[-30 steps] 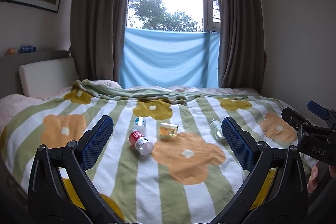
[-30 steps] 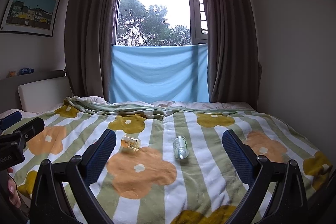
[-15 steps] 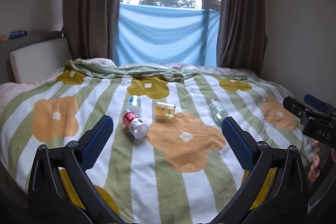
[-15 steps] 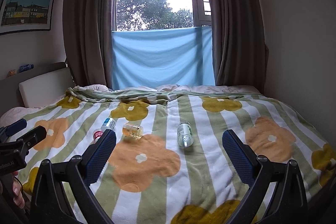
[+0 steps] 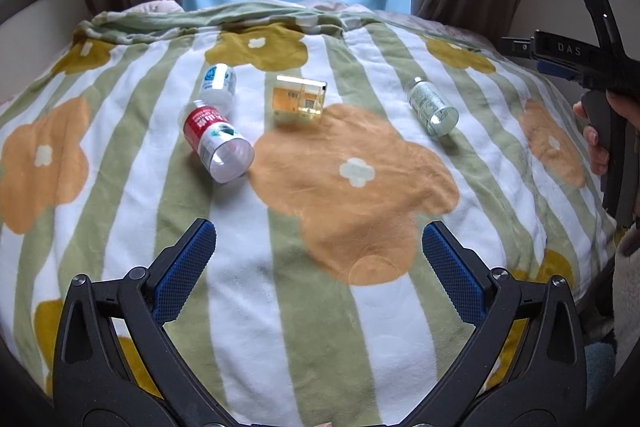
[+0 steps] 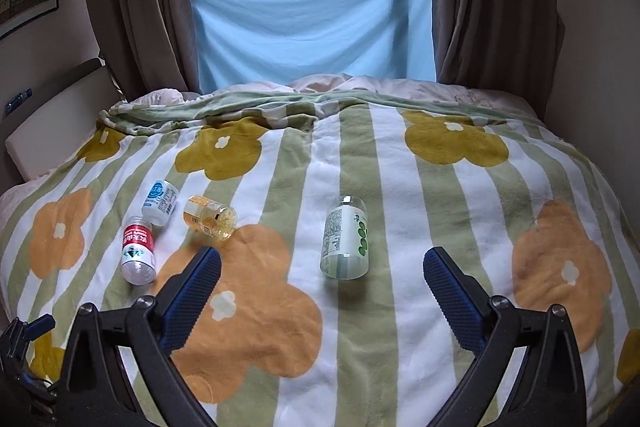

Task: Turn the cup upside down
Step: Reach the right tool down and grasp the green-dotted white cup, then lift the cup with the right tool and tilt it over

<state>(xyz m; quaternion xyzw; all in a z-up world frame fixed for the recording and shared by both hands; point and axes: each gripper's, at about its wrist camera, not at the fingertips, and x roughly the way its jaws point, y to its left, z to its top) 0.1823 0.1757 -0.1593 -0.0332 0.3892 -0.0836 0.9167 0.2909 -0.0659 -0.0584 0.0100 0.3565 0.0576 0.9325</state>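
Presently the right gripper (image 6: 322, 291) hangs wide and empty above the flowered blanket (image 6: 400, 327), jaws bracketing the green-labelled clear cup (image 6: 345, 239) that lies on its side just ahead, apparently the chosen target. The left gripper (image 5: 319, 255) is likewise spread and empty, well short of the red-labelled cup (image 5: 212, 139), blue-labelled cup (image 5: 218, 83) and amber cup (image 5: 299, 99), all toppled.

A bed covered by a plush green-and-white striped blanket with orange and mustard flowers (image 6: 304, 307) carries four small clear plastic containers, all on their sides: a red-labelled one (image 6: 138, 251), a blue-labelled one (image 6: 160, 202) touching it, an amber-tinted one (image 6: 210, 218) beside them, and a green-labelled one (image 6: 345, 238) well apart, just ahead of the right gripper's fingers.
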